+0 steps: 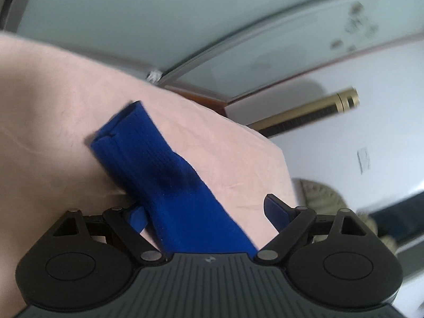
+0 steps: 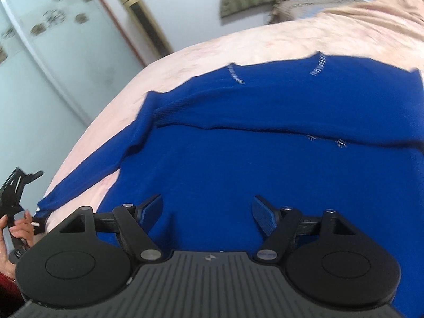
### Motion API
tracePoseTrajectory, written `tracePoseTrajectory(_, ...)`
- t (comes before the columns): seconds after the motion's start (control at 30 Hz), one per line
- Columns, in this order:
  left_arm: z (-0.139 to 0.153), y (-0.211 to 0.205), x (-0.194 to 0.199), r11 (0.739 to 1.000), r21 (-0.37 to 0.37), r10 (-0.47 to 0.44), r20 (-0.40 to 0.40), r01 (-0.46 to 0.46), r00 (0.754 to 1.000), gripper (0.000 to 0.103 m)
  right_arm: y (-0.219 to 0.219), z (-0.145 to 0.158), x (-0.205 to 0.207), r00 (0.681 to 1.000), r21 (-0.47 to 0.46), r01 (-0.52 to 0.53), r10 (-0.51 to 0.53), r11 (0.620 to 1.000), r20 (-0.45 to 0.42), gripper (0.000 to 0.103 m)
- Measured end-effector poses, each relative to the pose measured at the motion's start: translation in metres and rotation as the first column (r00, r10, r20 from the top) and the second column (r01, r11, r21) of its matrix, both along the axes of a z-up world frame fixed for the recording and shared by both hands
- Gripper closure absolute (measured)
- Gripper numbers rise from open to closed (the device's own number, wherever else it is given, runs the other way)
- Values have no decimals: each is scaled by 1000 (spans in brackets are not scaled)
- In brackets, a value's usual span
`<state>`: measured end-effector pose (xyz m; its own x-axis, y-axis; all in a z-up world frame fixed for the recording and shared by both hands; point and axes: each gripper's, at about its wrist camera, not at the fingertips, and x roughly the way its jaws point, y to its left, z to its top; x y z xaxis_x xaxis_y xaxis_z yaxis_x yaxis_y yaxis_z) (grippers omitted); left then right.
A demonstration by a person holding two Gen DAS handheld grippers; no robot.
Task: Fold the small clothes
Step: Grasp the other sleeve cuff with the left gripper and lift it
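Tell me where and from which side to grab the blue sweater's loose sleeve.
Grip the sleeve near its cuff, closing across its width from above. It lies flat and narrow on the pink sheet, between the open fingers of the left gripper.

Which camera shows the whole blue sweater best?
The right wrist view: the blue sweater lies spread across the pink bedsheet, body and sleeve visible. The left wrist view shows only one sleeve.
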<state>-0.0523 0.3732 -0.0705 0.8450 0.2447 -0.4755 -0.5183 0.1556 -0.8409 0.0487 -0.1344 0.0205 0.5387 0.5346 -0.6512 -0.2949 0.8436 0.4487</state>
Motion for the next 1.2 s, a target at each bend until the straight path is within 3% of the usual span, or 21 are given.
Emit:
tracePoseTrajectory(0.1, -3, 10, 4, 999, -34, 32, 15, -31, 999, 16, -7, -2, -5, 1000, -2, 14, -14, 1000, 7, 25)
tracePoseTrajectory(0.17, -1, 14, 11, 999, -27, 35, 0, -35, 999, 50, -9, -5, -5, 1000, -9, 23, -23, 1000, -7, 25)
tracePoseTrajectory(0.2, 0, 18, 16, 1000, -20, 13, -14, -14, 1000, 82, -9, -6, -5, 1000, -12, 27, -27, 1000, -11, 25)
tracePoseTrajectory(0.23, -3, 20, 21, 1000, -26, -9, -41, 8, 999, 93, -9, -7, -6, 999, -13, 31, -31, 999, -12, 25)
tracePoseTrajectory(0.33, -8, 14, 18, 1000, -23, -3, -83, 1, 997, 97, -8, -6, -8, 1000, -14, 28, -28, 1000, -2, 25)
tracePoseTrajectory(0.47, 13, 3, 30, 991, 128, -6, -171, 28, 985, 97, -7, -3, -11, 999, -75, 20, -18, 997, 32, 25)
tracePoseTrajectory(0.57, 46, 6, 42, 965, 260, 9, -198, 44, 980, 97, -14, -2, -15, 999, -92, 22, -18, 996, 43, 24)
tracePoseTrajectory(0.67, 85, 16, 65, 903, 430, 89, -236, 22, 968, 97, -23, -4, -14, 998, -65, 45, -43, 997, 34, 24)
tracePoseTrajectory(0.73, 108, 18, 85, 839, 544, 161, -262, 8, 952, 97, -29, -7, -15, 998, -48, 60, -59, 997, 24, 24)
tracePoseTrajectory(0.83, 133, 6, 114, 785, 618, 167, -284, 47, 944, 97, -36, -11, -16, 997, -35, 76, -75, 997, 12, 24)
tracePoseTrajectory(0.93, 149, -27, 145, 736, 664, 87, -287, 133, 954, 97, -42, -13, -17, 996, -28, 88, -88, 996, 9, 24)
tracePoseTrajectory(1.03, 162, -72, 178, 644, 723, -36, -298, 250, 954, 97, -46, -13, -20, 995, -22, 98, -97, 995, 12, 24)
tracePoseTrajectory(1.1, 166, -105, 199, 585, 740, -133, -318, 333, 939, 97, -49, -13, -20, 994, -21, 105, -105, 994, 14, 24)
tracePoseTrajectory(1.2, 164, -158, 229, 475, 746, -279, -375, 467, 884, 97, -56, -14, -21, 992, -15, 125, -125, 992, 12, 24)
